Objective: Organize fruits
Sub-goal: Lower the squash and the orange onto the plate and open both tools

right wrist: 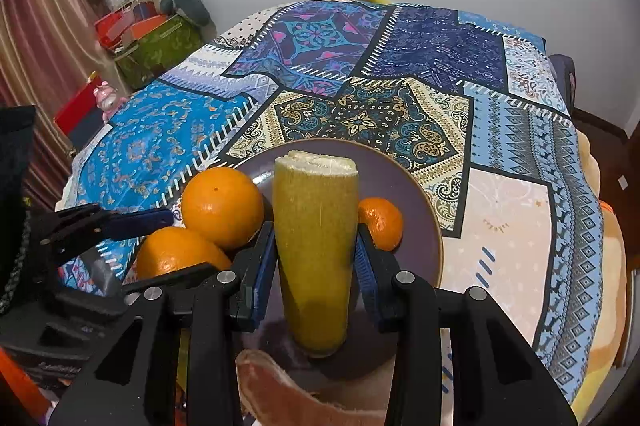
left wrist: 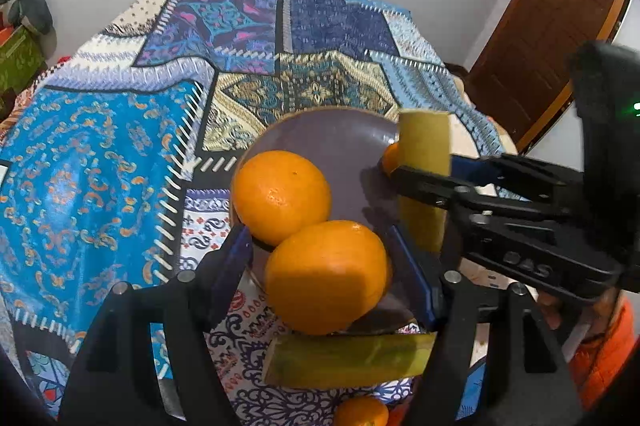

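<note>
A purple plate lies on the patchwork tablecloth. Two big oranges sit at its left rim. My left gripper stands open around the nearer orange, with a gap at the left pad. The other orange touches it. My right gripper is shut on a yellow-green banana piece, held over the plate with its cut end away from the camera. A small mandarin rests on the plate behind it.
A second banana piece lies on the cloth just before the plate, and another small orange lies nearer still. A brown leathery thing sits under the right gripper. Boxes stand beyond the table's left edge. A wooden door is at right.
</note>
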Available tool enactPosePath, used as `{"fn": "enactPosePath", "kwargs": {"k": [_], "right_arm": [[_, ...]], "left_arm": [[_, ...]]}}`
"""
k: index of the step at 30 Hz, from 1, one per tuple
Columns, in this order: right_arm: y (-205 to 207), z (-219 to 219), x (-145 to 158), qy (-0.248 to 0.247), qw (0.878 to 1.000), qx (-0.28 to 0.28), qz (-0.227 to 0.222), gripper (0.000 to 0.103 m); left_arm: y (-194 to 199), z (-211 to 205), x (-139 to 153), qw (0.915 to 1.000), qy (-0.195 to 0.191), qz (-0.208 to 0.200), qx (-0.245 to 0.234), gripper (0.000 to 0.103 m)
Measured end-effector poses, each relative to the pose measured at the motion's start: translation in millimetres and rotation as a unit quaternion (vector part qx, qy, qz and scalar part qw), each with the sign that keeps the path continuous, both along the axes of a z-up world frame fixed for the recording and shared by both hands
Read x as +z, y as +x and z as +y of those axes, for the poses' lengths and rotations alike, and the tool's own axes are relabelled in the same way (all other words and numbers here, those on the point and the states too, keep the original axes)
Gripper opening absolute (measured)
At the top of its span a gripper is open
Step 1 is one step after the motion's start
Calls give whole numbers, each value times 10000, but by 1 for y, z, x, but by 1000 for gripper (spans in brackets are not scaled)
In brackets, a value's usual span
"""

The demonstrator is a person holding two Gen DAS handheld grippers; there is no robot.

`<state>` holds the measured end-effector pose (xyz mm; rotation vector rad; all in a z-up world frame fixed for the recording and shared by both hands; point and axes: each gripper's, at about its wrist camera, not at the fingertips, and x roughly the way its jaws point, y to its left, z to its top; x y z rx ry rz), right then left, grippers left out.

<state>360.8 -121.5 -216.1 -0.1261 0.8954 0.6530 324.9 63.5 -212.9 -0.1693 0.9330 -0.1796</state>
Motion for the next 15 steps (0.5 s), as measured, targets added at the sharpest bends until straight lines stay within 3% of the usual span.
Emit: {"fn": "enactPosePath", "kwargs": {"k": [7, 15], "right_arm": [[4, 7, -3, -148, 9999, -32, -53, 36], [0, 6, -4, -303, 9995, -20, -98, 36]], "left_arm": [[-18, 20, 20, 9994, 11, -252, 241, 72], [-35, 36, 12, 9988, 259, -103, 410, 72]]}}
